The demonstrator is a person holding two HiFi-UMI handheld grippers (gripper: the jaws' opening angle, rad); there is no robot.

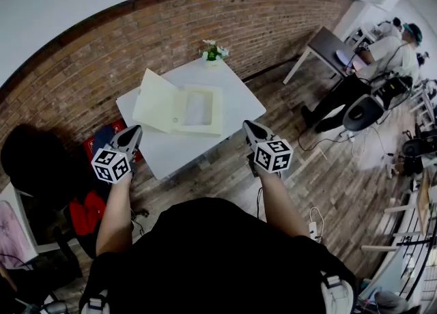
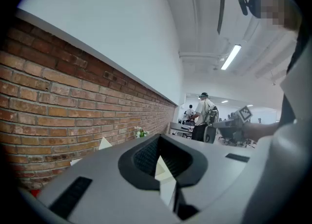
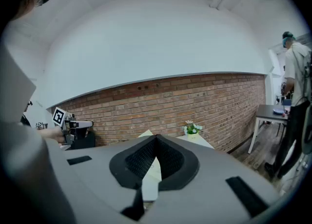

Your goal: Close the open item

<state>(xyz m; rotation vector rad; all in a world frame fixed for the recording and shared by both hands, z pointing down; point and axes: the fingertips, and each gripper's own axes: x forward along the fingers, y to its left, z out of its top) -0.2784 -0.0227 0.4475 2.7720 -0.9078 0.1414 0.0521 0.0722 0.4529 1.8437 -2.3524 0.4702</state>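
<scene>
Starting at your left, you hold the left gripper (image 1: pixel 133 132) just off the near left edge of the white bench (image 1: pixel 235 97), close to level and aimed toward the brick wall (image 1: pixel 102 53). Its fingers (image 2: pixel 144 157) are clenched tip to tip and grasp nothing. Only a sliver of pale surface shows through the gap below the tips. The gripper stands clear of the bench.

On the middle of the bench lies the task's item, a cream box (image 1: pixel 179 110), and it is open. Its lid (image 1: pixel 156 101) is thrown back to the left and stands tilted up. Its shallow base (image 1: pixel 217 110) lies flat to the right of the lid. Both of your grippers are on the near side of the bench, apart from the box. Beyond the box, at the far corner, stands a small pot of flowers (image 1: pixel 214 51).

You hold the right gripper (image 1: pixel 250 127) off the near right edge of the bench, pointed slightly downward. Its fingers (image 3: pixel 173 159) are likewise clenched, tips meeting, with nothing grasped. The right gripper view shows the left gripper's marker cube (image 3: pixel 58 116) at its far left.

At the far right, across the wooden floor (image 1: pixel 321 169), a person (image 1: pixel 386 60) sits at a separate desk (image 1: pixel 326 41).
</scene>
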